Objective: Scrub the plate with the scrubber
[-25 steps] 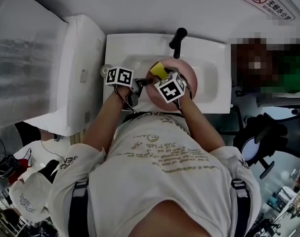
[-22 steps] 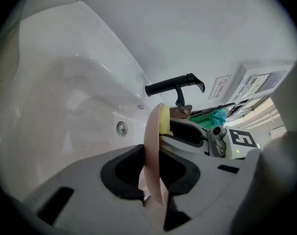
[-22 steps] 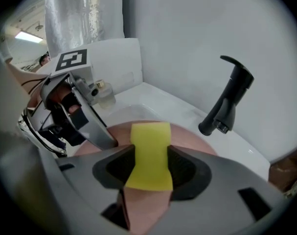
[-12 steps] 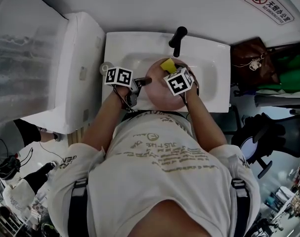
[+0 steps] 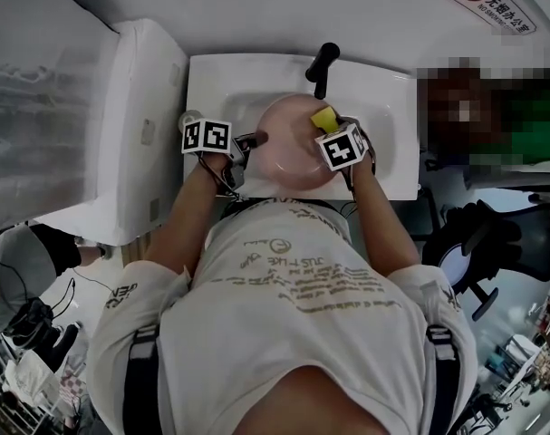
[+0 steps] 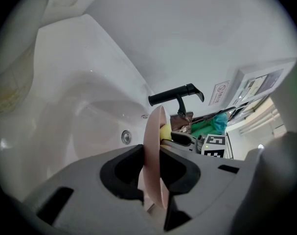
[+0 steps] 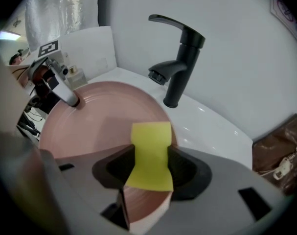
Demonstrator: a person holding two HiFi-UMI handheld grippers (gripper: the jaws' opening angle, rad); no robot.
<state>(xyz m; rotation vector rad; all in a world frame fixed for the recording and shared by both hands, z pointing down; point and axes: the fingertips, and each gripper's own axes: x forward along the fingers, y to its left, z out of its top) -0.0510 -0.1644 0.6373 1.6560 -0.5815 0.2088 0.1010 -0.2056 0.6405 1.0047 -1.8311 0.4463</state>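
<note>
Over the sink, left tongs clamp the plate; right tongs (tilted downward, apparently) pinch the scrubber.

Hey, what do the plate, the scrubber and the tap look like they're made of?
Pink plate: probably melamine or plastic, dull satin finish, thin even rim; glazed ceramic is possible. Yellow scrubber: soft foam sponge, waisted where it is squeezed. Tap: likely metal with a matte black coating, faint soft highlights.
</note>
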